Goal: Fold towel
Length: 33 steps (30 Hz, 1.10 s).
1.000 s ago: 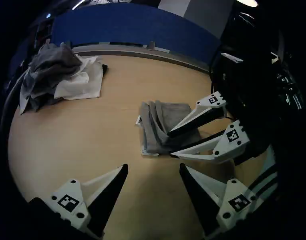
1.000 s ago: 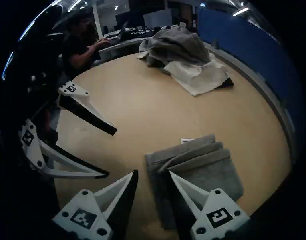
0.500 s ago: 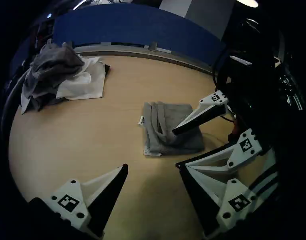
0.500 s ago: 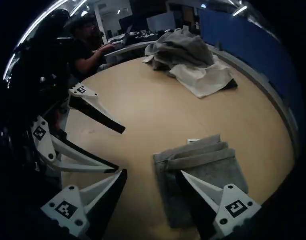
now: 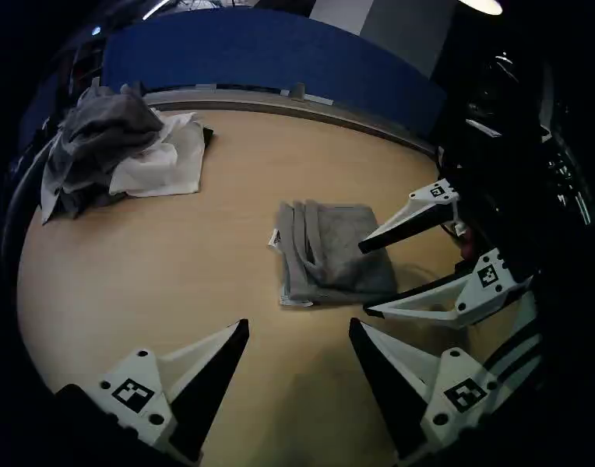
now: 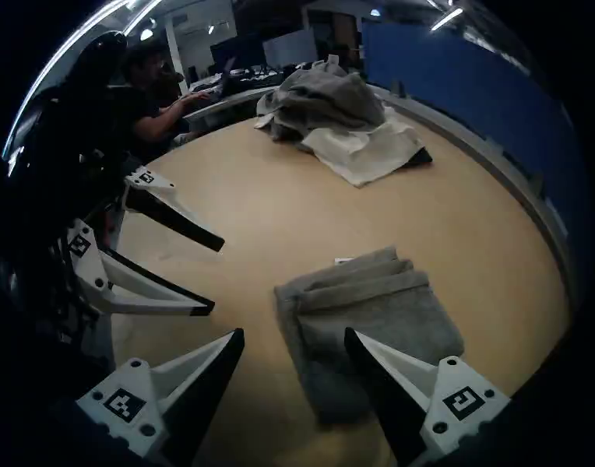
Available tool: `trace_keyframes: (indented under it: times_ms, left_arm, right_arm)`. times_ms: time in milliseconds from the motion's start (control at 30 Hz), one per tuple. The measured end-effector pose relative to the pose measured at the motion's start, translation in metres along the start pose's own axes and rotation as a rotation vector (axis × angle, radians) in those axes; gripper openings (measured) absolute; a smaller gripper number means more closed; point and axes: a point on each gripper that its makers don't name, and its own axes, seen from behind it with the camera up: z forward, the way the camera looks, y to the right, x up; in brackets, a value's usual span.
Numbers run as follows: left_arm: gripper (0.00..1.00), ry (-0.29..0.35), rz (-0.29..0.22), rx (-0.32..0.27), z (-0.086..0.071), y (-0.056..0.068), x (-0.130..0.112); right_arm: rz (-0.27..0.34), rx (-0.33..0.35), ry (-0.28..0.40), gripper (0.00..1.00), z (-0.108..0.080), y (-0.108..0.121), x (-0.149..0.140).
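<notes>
Grey towel (image 5: pixel 332 249) lies folded into a compact rectangle on the wooden table (image 5: pixel 181 257), near the middle of the left gripper view, with its stacked edges and a small white tag facing 9 o'clock. My left gripper (image 5: pixel 297 327) is spread wide and holds nothing. My right gripper (image 5: pixel 366 280) is also spread and empty, with its tips just beside the towel's 3 o'clock edge.

The fold looks finished to me, so the main risk is undoing it. If a right finger snags the top layer as I move off, the layers could slide or flip open. The stacked edges look loose and uneven, so a nudge there might splay them. The heap of unfolded laundry (image 5: pixel 118 152) at 10 o'clock is well apart.
</notes>
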Motion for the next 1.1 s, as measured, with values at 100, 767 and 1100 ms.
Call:
trace_keyframes:
  times_ms: [100,767,1100]
  left_arm:
    - [0.96,-0.001,0.006,-0.001,0.001,0.001,0.000]
    - [0.96,-0.003,0.018,-0.014,-0.003,0.008,-0.002]
    - [0.96,-0.005,0.036,-0.017,-0.004,0.008,0.000]
  right_arm:
    - [0.011,-0.025,-0.007,1.00,-0.006,0.006,-0.007]
    - [0.261,-0.217,-0.044,1.00,-0.034,0.027,-0.062]
    - [0.361,-0.262,-0.045,1.00,-0.031,0.023,-0.070]
